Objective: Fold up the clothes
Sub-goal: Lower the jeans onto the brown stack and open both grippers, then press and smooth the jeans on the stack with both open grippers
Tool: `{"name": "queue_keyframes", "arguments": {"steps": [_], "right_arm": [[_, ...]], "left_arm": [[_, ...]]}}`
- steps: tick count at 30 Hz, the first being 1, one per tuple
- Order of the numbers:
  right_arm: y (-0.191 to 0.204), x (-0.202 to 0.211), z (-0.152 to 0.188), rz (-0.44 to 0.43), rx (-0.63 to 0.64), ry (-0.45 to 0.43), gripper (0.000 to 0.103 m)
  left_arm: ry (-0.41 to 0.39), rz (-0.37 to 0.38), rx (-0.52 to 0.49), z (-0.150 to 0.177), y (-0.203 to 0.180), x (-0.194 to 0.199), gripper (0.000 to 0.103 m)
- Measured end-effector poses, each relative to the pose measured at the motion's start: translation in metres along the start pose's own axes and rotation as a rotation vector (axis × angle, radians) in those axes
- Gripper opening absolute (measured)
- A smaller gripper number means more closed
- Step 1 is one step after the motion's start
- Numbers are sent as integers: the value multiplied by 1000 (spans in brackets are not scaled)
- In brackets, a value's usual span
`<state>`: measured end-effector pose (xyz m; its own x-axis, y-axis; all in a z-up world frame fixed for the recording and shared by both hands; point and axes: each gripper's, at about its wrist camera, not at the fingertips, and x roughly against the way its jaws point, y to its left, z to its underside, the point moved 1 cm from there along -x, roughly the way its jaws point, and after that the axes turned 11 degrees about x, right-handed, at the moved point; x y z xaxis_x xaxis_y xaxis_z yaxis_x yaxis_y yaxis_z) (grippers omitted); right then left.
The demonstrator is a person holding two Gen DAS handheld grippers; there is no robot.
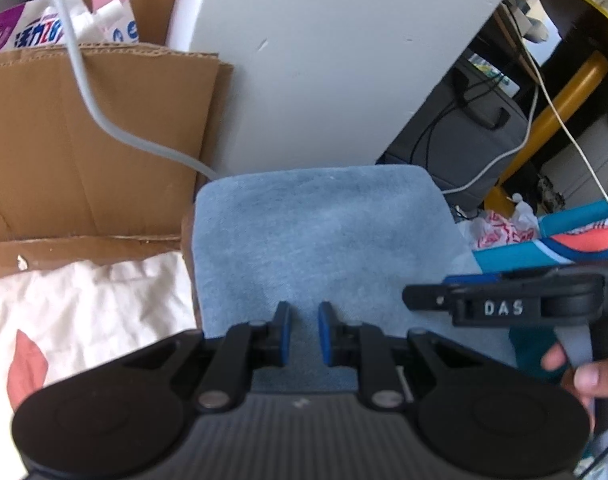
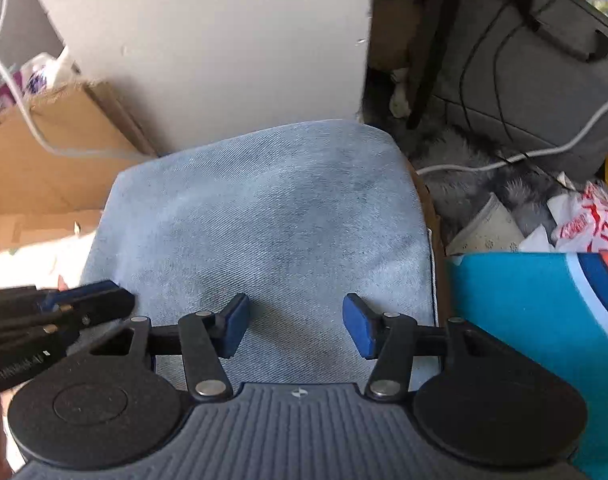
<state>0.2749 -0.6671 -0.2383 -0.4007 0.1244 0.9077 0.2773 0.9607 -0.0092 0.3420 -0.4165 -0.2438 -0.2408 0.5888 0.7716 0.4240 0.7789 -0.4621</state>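
Now, to the left of my left jaws (image 1: 303,330) lies a white cloth (image 1: 84,312) below a cardboard box (image 1: 92,140). Those jaws stand narrowly parted, a slim gap between the pads, holding nothing. The folded blue denim garment (image 2: 264,216) lies under and ahead of both. My right jaws (image 2: 296,326) gape wide, empty. Right of them sits a teal cloth (image 2: 524,312).
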Motion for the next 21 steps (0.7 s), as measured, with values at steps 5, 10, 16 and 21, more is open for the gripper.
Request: {"name": "queue_keyframes", "arguments": {"steps": [5,10,16,21], "right_arm": [[13,26,18,81,56,-43,59],[23,48,64,150,37,-98,59],[25,52,106,144,-30,-156,59],[28,48,113,134,-23,-123,61]], "left_arm": [[7,-21,10,-4,-7,7,17],[-24,-14,-2,10,-14,24,22],[-8,32,-74,40,-26,41,26],[11,26,-110,57,-21,32,29]]}}
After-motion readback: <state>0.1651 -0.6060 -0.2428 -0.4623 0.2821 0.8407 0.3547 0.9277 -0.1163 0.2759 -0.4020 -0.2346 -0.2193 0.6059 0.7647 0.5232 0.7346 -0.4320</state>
